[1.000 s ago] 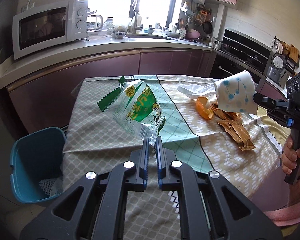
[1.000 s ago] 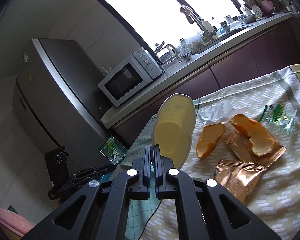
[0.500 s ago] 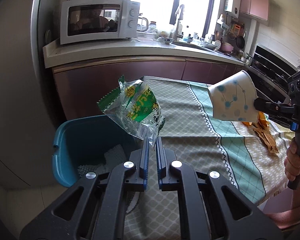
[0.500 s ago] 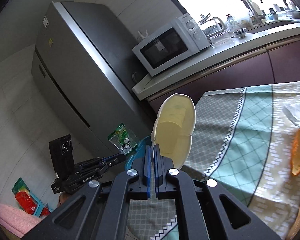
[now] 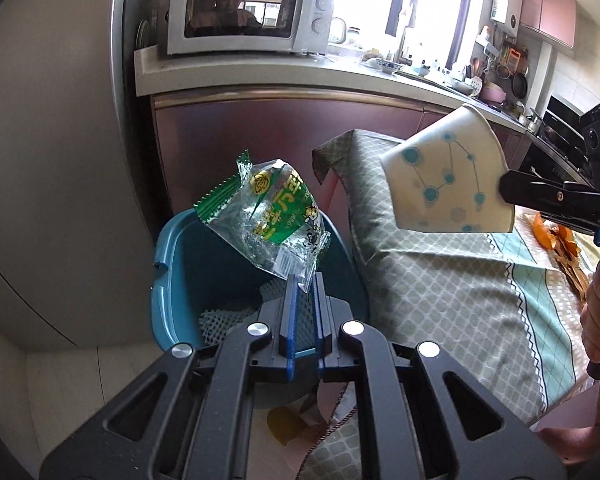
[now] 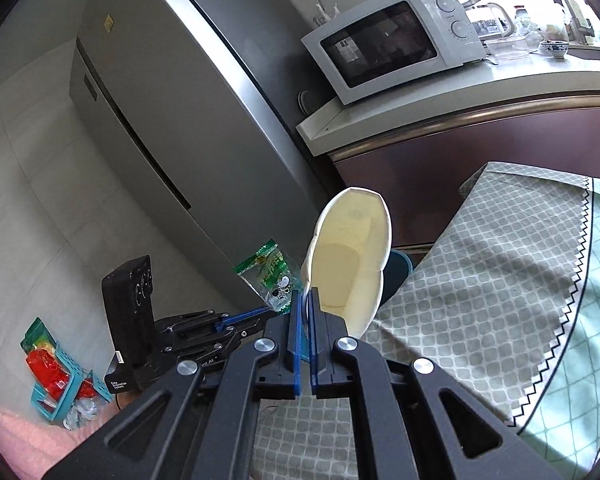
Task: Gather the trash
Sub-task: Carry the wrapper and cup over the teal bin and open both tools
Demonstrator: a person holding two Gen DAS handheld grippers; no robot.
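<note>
While the left claw (image 5: 304,280) pinches a green wrapper (image 5: 274,224) above the bin (image 5: 172,280), the right claw (image 6: 305,300) clamps a flattened cup (image 6: 352,256).

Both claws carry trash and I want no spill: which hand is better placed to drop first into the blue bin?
Left. Its claw holds the green wrapper above the blue bin; the right claw holds the flattened paper cup over the table's corner.

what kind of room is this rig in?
Most likely a home kitchen. A white microwave sits on a countertop over maroon cabinets, a steel fridge stands beside it, and a sink tap shows by the window. A cloth-covered table stands in front.
</note>
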